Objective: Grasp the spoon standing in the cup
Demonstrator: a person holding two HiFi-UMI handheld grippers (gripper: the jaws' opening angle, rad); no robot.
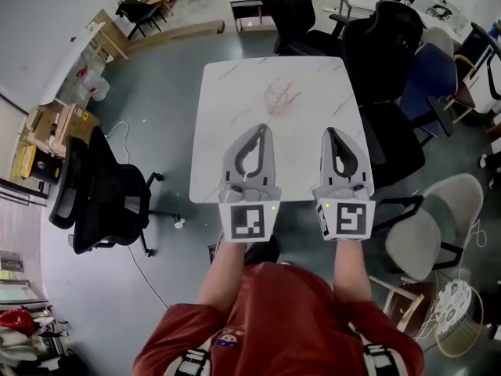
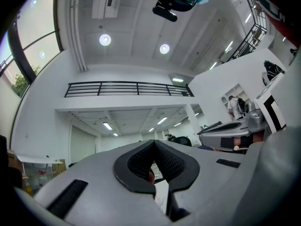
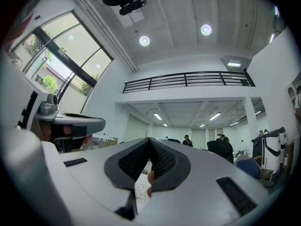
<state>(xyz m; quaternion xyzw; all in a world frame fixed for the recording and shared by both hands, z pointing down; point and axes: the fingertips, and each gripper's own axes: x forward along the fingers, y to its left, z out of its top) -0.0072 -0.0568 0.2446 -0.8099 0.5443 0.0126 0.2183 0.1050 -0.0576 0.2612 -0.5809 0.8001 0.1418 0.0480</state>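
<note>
Here, left tool point(image 1: 264, 128) and right tool point(image 1: 329, 131) seemingly pinched closed, above table point(image 1: 235, 92) near edge.

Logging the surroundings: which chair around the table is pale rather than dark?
The light grey chair right of the table, near the right gripper; the others are black or blue.

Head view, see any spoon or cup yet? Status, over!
Left tool, right tool: both shut, holding nothing, over the white table. No spoon, no cup in view. Nothing in the way.
</note>
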